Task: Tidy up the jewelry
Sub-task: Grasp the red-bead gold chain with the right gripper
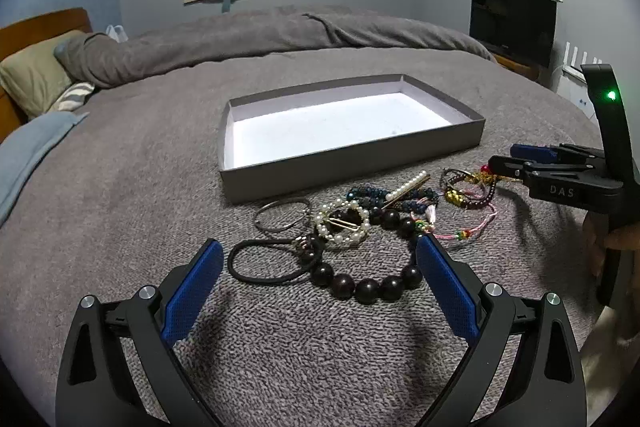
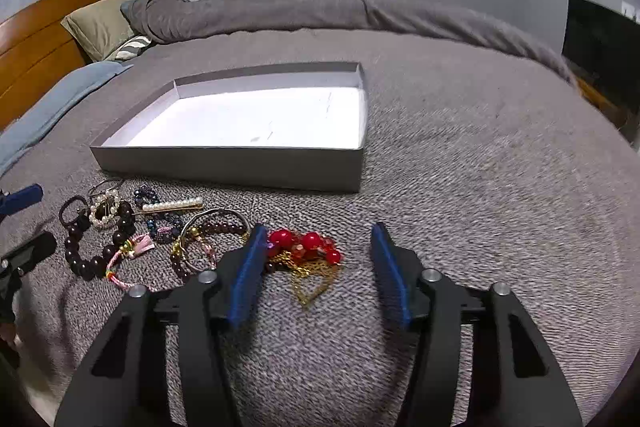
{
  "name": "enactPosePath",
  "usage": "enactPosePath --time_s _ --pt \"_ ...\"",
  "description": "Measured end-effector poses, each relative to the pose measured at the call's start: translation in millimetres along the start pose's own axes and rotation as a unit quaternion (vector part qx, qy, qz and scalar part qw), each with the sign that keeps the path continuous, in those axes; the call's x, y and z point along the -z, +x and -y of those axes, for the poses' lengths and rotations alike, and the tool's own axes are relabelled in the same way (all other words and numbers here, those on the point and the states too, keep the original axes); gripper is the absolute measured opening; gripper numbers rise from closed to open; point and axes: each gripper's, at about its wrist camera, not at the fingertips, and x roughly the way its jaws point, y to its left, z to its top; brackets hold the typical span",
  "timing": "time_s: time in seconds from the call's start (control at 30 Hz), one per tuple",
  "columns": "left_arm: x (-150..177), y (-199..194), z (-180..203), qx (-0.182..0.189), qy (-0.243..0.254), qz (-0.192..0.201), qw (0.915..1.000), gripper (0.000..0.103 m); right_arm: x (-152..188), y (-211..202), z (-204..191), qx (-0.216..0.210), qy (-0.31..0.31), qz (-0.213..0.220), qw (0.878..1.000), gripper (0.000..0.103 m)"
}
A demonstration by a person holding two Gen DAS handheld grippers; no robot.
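Note:
A pile of jewelry lies on the grey bed cover in front of an empty grey box [image 1: 344, 169] with a white floor. My left gripper [image 1: 320, 251] is open, its jaws either side of a dark wooden bead bracelet [image 1: 368, 289], near a black hair tie [image 1: 272, 261] and a pearl ring clip [image 1: 342, 227]. My right gripper [image 2: 318, 233] is open just over a red bead and gold chain piece [image 2: 308, 247]. The box also shows in the right wrist view [image 2: 240, 167], with the dark bracelet [image 2: 96, 247] and pearl bar clip [image 2: 172, 205] at left.
A metal bangle [image 1: 280, 215], blue beads [image 1: 368, 193], a pearl bar clip [image 1: 406, 185], a pink cord bracelet [image 1: 472, 227] and a garnet bracelet [image 1: 466, 193] lie in the pile. Folded duvet and pillows [image 1: 36, 75] are behind. A TV [image 1: 512, 23] stands at right.

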Motion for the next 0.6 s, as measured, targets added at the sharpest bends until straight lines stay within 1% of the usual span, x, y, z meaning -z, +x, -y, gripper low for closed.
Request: enactPosePath --time_s 0.07,0.13,0.17,0.2,0.23,0.33,0.6 --pt "0.0 1.7 -1.6 0.003 -0.003 -0.001 1.0000 0.097 -0.1 3.9 -0.2 -0.007 0.002 -0.008 1.000 0.047" --pt "-0.1 3.2 -3.4 0.005 -0.006 -0.003 1.0000 0.097 0.2 7.0 -1.9 -0.017 0.003 -0.015 1.000 0.036" --pt "-0.2 4.2 -4.1 0.006 -0.008 -0.004 0.9999 0.097 0.5 6.9 -2.0 -0.019 0.005 -0.014 1.000 0.034" --pt "-0.1 4.5 -5.3 0.008 -0.010 -0.004 0.9999 0.097 0.6 4.9 -1.8 -0.020 0.007 -0.009 1.000 0.028" --pt "0.2 4.6 -6.4 0.009 -0.012 -0.005 0.9999 0.097 0.3 1.9 -0.7 -0.023 0.010 -0.002 1.000 0.026" --pt "0.3 4.5 -7.5 0.016 -0.016 -0.006 0.9997 0.097 0.0 -7.1 1.9 -0.037 0.020 0.014 0.999 0.025" --pt "-0.7 -0.5 -9.0 0.021 -0.014 -0.002 0.9997 0.096 -8.9 -48.7 2.7 -0.053 0.028 0.085 0.995 0.025"
